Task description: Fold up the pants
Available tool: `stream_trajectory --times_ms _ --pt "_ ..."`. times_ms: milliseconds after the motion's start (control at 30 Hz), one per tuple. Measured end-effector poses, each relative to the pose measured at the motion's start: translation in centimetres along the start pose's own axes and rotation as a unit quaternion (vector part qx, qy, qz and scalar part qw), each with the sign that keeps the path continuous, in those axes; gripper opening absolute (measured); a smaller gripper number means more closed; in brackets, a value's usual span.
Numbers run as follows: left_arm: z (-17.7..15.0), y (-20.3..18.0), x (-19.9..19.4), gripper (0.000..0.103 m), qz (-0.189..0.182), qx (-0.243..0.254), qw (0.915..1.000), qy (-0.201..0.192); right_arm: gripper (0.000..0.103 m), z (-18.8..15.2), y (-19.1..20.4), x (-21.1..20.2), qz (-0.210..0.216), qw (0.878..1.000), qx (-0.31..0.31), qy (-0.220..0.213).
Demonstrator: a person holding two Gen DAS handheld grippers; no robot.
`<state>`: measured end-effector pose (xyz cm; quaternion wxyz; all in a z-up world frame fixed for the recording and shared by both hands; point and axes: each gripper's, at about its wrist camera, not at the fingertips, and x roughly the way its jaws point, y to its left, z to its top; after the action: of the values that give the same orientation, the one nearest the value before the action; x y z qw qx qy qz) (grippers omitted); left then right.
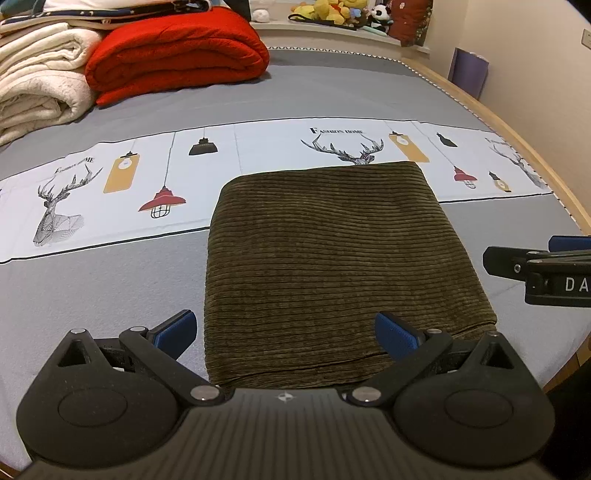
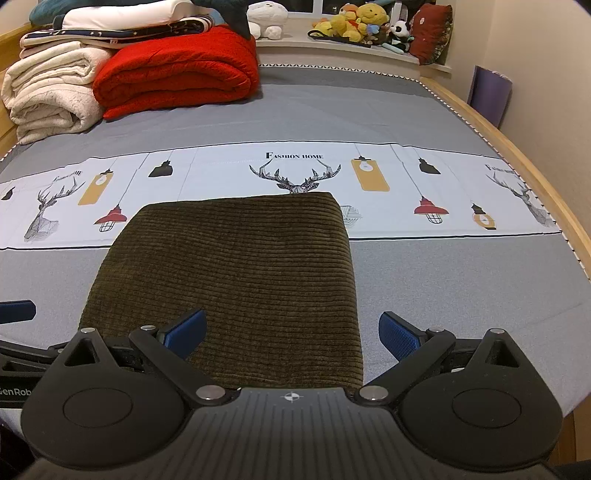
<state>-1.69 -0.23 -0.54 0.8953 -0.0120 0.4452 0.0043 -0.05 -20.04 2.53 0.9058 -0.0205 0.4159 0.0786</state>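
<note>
The olive-green corduroy pants [image 1: 332, 266] lie folded into a neat rectangle on the bed; they also show in the right wrist view [image 2: 236, 280]. My left gripper [image 1: 286, 334] is open and empty, its blue pads spread over the near left part of the pants. My right gripper [image 2: 291, 332] is open and empty, its pads spread over the near right corner of the pants. The right gripper shows at the right edge of the left wrist view [image 1: 535, 269], beside the pants. A blue pad of the left gripper [image 2: 16, 310] shows at the left edge of the right wrist view.
The bed [image 2: 424, 280] has a grey cover with a white printed band. A red folded blanket [image 1: 177, 51] and cream blankets [image 1: 40, 81] are stacked at the far left. Plush toys [image 2: 362, 22] sit on the far ledge. The wooden bed rail [image 2: 546, 184] runs along the right.
</note>
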Motion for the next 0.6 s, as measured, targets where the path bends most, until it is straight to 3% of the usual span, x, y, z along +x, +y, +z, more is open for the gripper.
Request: stream_trajectory --times_ms 600 --pt "-0.11 -0.21 0.12 0.103 -0.002 0.008 1.0 -0.002 0.099 0.0 0.08 0.0 0.0 1.0 0.0 0.0"
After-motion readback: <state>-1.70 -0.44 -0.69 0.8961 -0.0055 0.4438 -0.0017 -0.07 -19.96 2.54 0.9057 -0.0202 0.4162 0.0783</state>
